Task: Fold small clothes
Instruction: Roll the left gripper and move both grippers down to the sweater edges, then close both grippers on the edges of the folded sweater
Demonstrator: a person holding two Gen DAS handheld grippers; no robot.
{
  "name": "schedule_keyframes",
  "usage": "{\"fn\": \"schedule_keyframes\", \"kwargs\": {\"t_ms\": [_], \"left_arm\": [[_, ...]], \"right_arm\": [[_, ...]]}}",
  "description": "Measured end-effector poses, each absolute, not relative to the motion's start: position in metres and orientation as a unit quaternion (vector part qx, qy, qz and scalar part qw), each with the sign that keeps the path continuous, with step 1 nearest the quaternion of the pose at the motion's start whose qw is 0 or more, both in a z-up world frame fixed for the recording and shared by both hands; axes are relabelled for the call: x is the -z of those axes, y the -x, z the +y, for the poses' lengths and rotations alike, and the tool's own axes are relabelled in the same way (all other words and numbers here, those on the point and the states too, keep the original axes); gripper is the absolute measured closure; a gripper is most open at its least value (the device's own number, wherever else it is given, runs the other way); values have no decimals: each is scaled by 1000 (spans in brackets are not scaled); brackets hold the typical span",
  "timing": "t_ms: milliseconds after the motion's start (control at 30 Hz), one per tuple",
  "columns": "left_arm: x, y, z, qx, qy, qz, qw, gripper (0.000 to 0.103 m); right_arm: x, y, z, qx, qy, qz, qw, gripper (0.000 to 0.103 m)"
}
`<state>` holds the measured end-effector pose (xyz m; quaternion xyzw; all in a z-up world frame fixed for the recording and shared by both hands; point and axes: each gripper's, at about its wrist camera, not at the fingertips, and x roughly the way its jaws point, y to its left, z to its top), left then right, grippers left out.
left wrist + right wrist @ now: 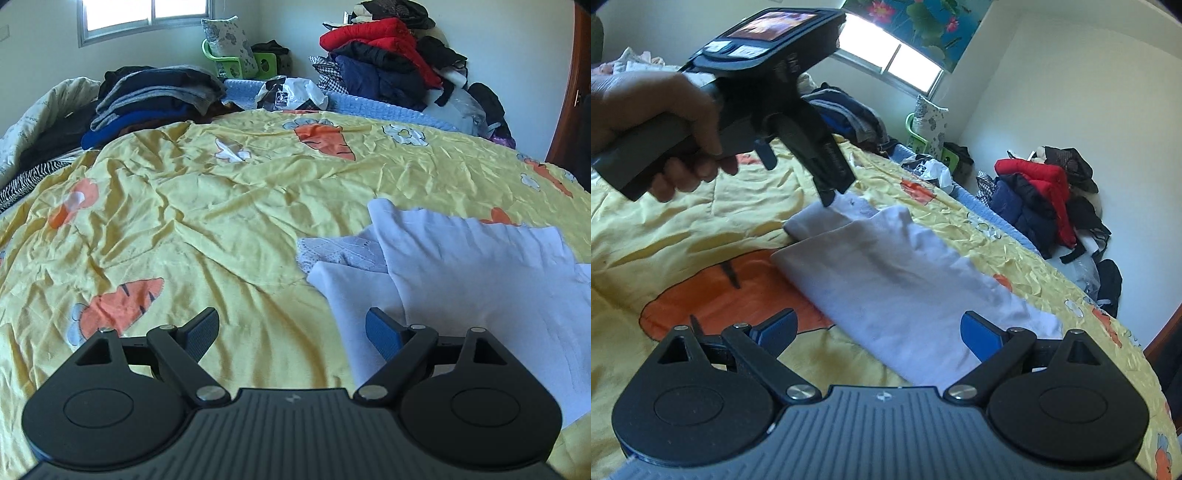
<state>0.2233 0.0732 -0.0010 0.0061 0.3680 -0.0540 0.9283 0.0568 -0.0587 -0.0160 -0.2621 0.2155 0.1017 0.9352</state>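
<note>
A small white garment [461, 273] lies partly folded on the yellow carrot-print bedspread [221, 221], its lace-trimmed part at its left edge. My left gripper [291, 332] is open and empty, hovering just left of the garment's near edge. In the right wrist view the same white garment [905, 280] lies ahead. My right gripper [879, 332] is open and empty above its near end. The left gripper [798, 177], held in a hand, hangs over the garment's far end.
A stack of folded dark clothes [155, 96] sits at the bed's far left. A heap of red, navy and black clothes [391, 59] stands at the far right. A green chair with a pillow [236, 51] is by the wall. A wooden door [572, 92] is at right.
</note>
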Motion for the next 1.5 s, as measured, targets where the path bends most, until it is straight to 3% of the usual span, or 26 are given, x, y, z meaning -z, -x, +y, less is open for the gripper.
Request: {"fn": "schedule_keyframes", "kwargs": {"t_ms": [233,400,533,733,1033,1133,1167,1200,1233,1333,1400,1500], "left_arm": [[4,-229,76,78,26,379,922,16],[18,-248,98,126,145,428,883,16],[24,-259,110,167,204,428,865,3],[31,-284,105,236,264,432,829,2],[50,-329,98,293,365,423,776,1],[50,-337,93,298,371,419,773,1],[49,-338,86,297,357,421,779,4],[47,-339,80,293,338,424,787,15],[46,-338,74,288,319,428,795,36],[46,-338,65,264,284,441,809,72],[46,-338,66,248,272,445,816,86],[41,-331,65,237,250,439,829,92]], "right_arm": [[23,-59,-50,-97,277,218,931,7],[29,-66,-43,-87,285,226,927,8],[35,-73,-33,-81,294,229,924,10],[44,-86,-9,-58,330,209,919,15],[57,-106,34,-36,411,173,894,45],[62,-110,41,-47,415,181,891,70],[63,-111,42,-55,410,187,891,79],[63,-111,42,-63,405,191,892,83],[64,-110,42,-65,408,191,891,83],[61,-110,41,-74,400,193,893,93],[61,-109,41,-77,399,192,894,94],[58,-107,40,-82,392,190,896,94]]}}
